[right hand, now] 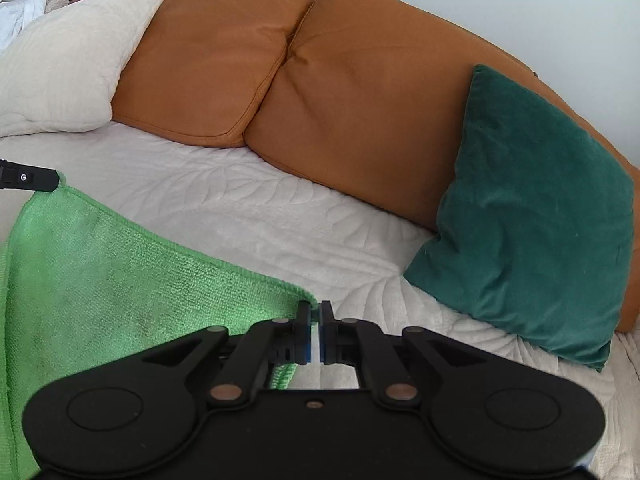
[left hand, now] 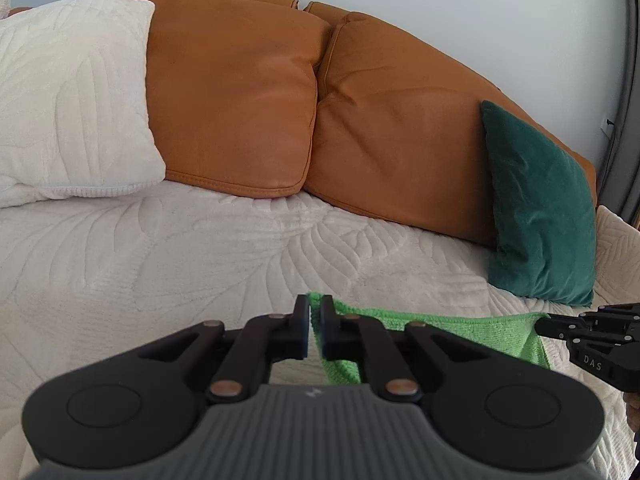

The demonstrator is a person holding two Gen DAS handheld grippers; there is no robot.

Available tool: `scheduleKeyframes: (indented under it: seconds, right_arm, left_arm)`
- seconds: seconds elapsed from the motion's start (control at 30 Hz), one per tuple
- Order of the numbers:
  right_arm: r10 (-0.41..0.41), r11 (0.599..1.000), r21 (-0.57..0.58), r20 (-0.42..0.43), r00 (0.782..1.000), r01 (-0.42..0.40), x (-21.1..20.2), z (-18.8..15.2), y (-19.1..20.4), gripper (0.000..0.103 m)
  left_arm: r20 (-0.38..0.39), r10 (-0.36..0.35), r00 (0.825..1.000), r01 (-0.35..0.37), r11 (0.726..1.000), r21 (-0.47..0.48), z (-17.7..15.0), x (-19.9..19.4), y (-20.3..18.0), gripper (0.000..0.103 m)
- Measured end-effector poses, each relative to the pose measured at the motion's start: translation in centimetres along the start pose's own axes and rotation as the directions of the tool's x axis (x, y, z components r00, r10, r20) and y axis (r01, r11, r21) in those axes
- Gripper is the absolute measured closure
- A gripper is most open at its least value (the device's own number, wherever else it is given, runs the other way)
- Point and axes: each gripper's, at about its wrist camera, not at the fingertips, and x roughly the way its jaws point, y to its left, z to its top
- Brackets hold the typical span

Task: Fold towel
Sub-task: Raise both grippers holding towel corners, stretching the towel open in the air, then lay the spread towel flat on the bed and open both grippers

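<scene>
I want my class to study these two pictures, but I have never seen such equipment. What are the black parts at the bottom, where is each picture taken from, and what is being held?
The black parts are handheld two-finger grippers, one in each of a person's hands. Each carries a camera looking along its fingers. In the left view, the left gripper pinches one corner of a green towel. In the right view, the right gripper pinches another corner. The towel hangs stretched between them over a cream quilted cover on a sofa with orange cushions, a white pillow and a dark green pillow.
</scene>
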Motion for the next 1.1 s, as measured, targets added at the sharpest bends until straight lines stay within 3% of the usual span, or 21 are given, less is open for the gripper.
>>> scheduleKeyframes:
  seconds: [0.23,0.3,0.37,0.47,0.53,0.63,0.7,0.9,1.03,1.1]
  right_arm:
    - [-0.02,0.997,0.073,-0.044,0.999,0.023,4.3,0.4,-0.9,0.1]
    - [-0.008,0.996,0.094,-0.061,0.998,0.013,5.3,0.2,-1.1,0.096]
    - [0.002,0.995,0.095,-0.069,0.998,0.004,5.4,-0.2,-1.3,0.08]
    - [0.022,0.996,0.084,-0.077,0.997,-0.016,4.1,-0.5,-1.5,0.08]
    - [0.073,0.993,0.099,-0.075,0.994,-0.065,1.9,-0.6,-1.8,0.078]
    - [0.148,0.986,0.093,-0.075,0.986,-0.141,-1.9,-1.0,-1.4,0.076]
    - [0.19,0.98,0.076,-0.08,0.978,-0.184,-3.8,-1.7,-0.7,0.076]
    - [0.249,0.966,0.083,-0.071,0.966,-0.244,-8.6,-3.6,0.6,0.076]
    - [0.214,0.976,0.055,-0.067,0.975,-0.21,-9.7,-4.0,0.8,0.076]
    - [0.217,0.975,0.057,-0.076,0.973,-0.213,-10.1,-4.1,0.5,0.076]
  left_arm:
    - [-0.047,-0.013,0.999,0.015,0.999,0.049,1.4,4.6,1.0,0.094]
    - [-0.061,-0.007,0.998,0.01,0.999,0.053,1.5,5.4,1.3,0.093]
    - [-0.112,0.022,0.993,-0.017,0.999,0.05,1.6,5.6,1.5,0.075]
    - [-0.151,0.034,0.988,-0.021,0.996,0.087,1.5,3.4,0.5,0.056]
    - [-0.153,0.025,0.988,-0.002,0.988,0.153,1.0,1.1,-1.2,0.049]
    - [-0.137,0.048,0.989,-0.013,0.97,0.241,-0.6,-2.7,-4.0,0.041]
    - [-0.14,0.045,0.989,-0.004,0.96,0.281,-1.6,-4.3,-6.0,0.041]
    - [-0.101,-0.029,0.994,0.073,0.885,0.46,-6.5,-9.0,-12.7,0.041]
    - [-0.083,0.067,0.994,-0.006,0.813,0.582,-9.8,-8.7,-14.5,0.041]
    - [-0.081,0.108,0.991,-0.045,0.832,0.553,-9.9,-8.9,-13.4,0.041]
